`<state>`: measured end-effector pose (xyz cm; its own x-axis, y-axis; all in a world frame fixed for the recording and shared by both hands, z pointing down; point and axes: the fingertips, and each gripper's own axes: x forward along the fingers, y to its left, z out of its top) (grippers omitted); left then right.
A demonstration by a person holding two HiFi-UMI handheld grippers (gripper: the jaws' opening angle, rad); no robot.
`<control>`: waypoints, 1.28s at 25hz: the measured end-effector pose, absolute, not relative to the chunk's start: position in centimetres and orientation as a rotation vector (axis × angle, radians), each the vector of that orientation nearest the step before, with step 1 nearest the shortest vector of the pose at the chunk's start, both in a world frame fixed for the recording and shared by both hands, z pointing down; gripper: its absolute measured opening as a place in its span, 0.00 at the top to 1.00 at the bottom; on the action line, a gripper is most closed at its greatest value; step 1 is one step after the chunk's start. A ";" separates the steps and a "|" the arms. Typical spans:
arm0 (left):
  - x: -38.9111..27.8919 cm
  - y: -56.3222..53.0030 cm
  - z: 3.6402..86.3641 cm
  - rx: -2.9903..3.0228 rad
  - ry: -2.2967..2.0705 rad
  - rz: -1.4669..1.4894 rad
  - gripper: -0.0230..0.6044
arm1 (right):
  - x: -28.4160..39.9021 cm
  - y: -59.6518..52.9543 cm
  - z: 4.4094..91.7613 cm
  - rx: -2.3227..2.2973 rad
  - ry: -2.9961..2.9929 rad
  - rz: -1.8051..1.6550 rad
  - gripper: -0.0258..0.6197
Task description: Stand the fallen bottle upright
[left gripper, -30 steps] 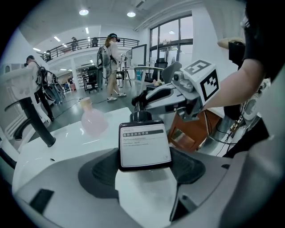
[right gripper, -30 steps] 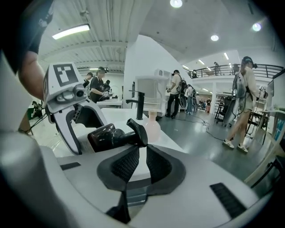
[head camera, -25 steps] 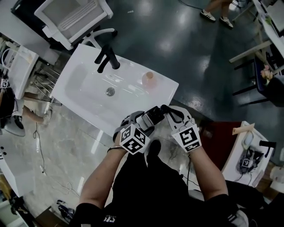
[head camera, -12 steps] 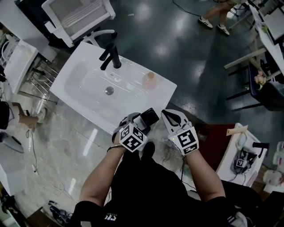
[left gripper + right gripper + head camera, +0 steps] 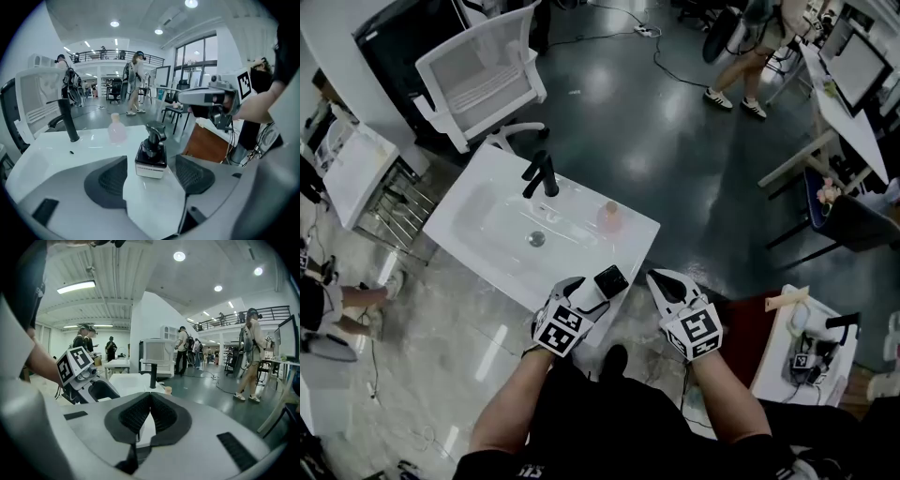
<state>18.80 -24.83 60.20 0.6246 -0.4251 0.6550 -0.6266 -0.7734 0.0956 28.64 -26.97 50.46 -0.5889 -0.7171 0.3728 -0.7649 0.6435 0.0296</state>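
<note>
While your left gripper (image 5: 151,182) gapes and right gripper (image 5: 150,417) stays closed, empty, the square black pump bottle (image 5: 151,161) at the white counter's (image 5: 56,159) near edge looks light, rigid: grip its flat sides.

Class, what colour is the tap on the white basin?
The tap is black; the left gripper view shows it best.

A white mesh chair (image 5: 483,80) stands on glossy dark floor (image 5: 675,159) under ceiling spotlights (image 5: 178,256).

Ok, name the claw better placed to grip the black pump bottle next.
Left. The left claw is open, the pump bottle standing just ahead between its jaws; the right claw is shut, empty, off to one side.
</note>
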 end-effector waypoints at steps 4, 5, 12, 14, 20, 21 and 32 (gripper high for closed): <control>16.7 -25.1 56.9 2.569 -0.864 0.780 0.48 | 28.7 -25.2 48.8 1.302 -2.503 0.234 0.94; 16.0 -25.4 56.1 2.578 -0.866 0.749 0.49 | 28.6 -24.9 48.5 1.336 -2.492 0.235 0.94; 10.0 -25.2 50.4 2.683 -0.840 0.623 0.56 | 24.3 -22.9 44.7 1.572 -2.439 0.256 0.94; 8.1 -25.0 48.9 2.708 -0.845 0.589 0.59 | 22.1 -22.0 43.6 1.588 -2.433 0.227 0.94; 3.1 -23.8 45.6 2.751 -0.852 0.519 0.65 | 17.4 -19.3 41.5 1.690 -2.461 0.272 0.94; 2.5 -23.6 45.1 2.759 -0.845 0.508 0.66 | 16.9 -18.8 41.3 1.710 -2.467 0.282 0.94; -0.5 -23.3 40.0 2.810 -0.939 0.357 0.75 | 16.1 -15.6 36.8 1.714 -2.494 0.137 0.94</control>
<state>-0.51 -23.28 39.98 0.7748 -0.5700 0.2734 -0.6076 -0.7909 0.0731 16.13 -15.63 36.77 -0.3555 -0.9236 0.1437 -0.9337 0.3578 -0.0105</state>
